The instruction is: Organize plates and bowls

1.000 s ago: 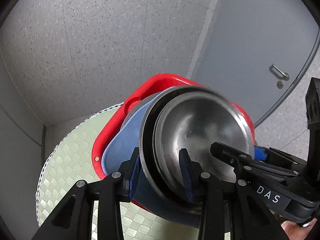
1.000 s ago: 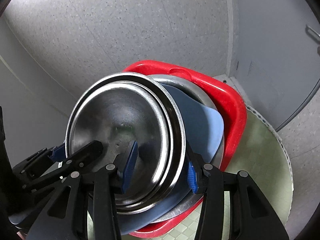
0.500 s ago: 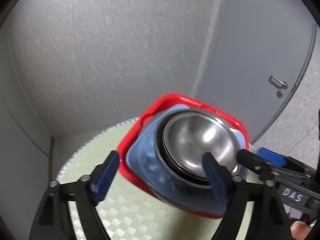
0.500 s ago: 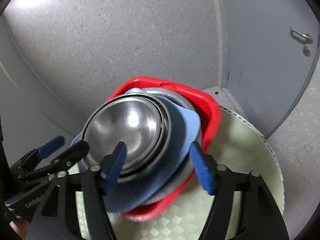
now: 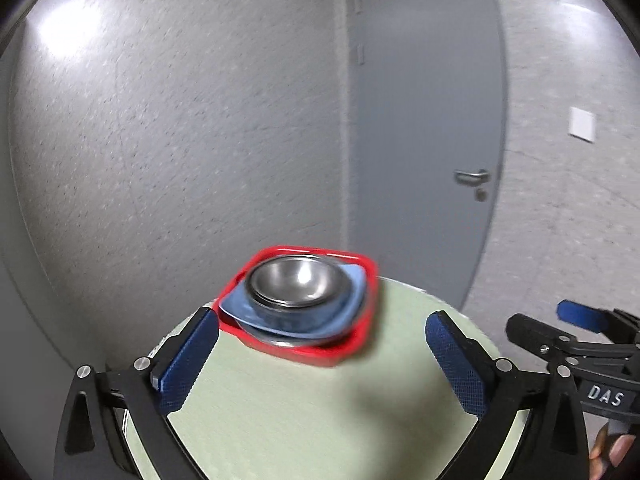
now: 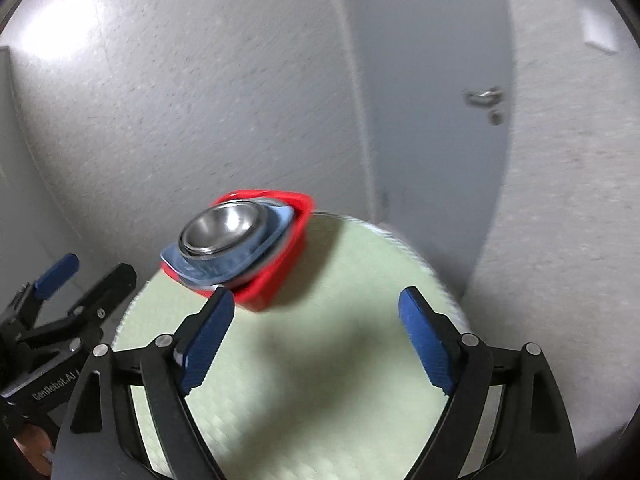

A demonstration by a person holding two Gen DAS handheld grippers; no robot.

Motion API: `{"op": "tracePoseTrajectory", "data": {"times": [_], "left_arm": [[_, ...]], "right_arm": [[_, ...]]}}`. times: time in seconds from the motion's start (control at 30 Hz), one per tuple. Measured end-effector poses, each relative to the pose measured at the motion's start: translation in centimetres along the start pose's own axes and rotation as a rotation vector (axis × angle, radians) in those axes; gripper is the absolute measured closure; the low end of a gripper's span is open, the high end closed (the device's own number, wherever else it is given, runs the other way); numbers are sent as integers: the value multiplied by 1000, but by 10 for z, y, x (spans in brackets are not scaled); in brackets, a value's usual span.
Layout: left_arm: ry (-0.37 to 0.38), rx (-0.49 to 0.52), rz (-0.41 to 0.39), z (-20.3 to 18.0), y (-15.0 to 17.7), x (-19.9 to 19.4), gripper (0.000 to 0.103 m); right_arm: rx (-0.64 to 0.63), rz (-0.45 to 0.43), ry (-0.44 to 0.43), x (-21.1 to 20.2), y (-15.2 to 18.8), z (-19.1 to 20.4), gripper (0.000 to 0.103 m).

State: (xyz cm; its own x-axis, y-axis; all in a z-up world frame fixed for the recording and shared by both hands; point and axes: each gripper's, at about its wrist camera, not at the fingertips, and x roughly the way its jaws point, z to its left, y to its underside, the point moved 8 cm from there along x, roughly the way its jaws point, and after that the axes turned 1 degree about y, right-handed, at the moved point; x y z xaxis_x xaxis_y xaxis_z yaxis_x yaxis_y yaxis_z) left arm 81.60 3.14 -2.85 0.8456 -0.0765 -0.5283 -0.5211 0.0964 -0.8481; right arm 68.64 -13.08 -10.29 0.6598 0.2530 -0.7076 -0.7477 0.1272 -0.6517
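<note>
A stack stands at the far side of a round pale-green table (image 5: 304, 408): nested steel bowls (image 5: 296, 280) on a blue plate (image 5: 352, 300), on a steel plate, in a red square tray (image 5: 320, 354). The right wrist view shows the same bowls (image 6: 220, 230), blue plate (image 6: 228, 268) and tray (image 6: 276, 280). My left gripper (image 5: 320, 364) is open and empty, well back from the stack. My right gripper (image 6: 320, 340) is open and empty, also back from it. Each gripper shows at the edge of the other's view.
The table (image 6: 320, 380) stands in a corner between speckled grey walls. A grey door with a lever handle (image 5: 472, 178) is behind it on the right. A white wall plate (image 5: 582, 124) is further right.
Both grippers opened, let go of the steel bowls, and drew back and up from the stack. The stack now looks small and far.
</note>
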Motion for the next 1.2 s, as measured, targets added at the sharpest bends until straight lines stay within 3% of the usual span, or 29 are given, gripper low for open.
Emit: {"op": "tracePoseTrajectory", "data": {"times": [0.27,0.57,0.77,0.93,1.2], "left_arm": [[26,33,-87,-28,64,-139,1],[35,-7,-74,-89,183,-333,1],[56,-18,-74,-106,239,-451,1],[67,14,-92,-112,262,-518,1],[87,42,-104,-101,297,-586,1]], "right_arm": [[-11,-118,55,-118,66,-21,8],[-54,-184,73,-238,169,-34,2],[-48,-190,74,-310,229,-39,0],[-25,-207,81,-356,268,-39,0],[-34,-235,143,-410,318,-26,0]]}}
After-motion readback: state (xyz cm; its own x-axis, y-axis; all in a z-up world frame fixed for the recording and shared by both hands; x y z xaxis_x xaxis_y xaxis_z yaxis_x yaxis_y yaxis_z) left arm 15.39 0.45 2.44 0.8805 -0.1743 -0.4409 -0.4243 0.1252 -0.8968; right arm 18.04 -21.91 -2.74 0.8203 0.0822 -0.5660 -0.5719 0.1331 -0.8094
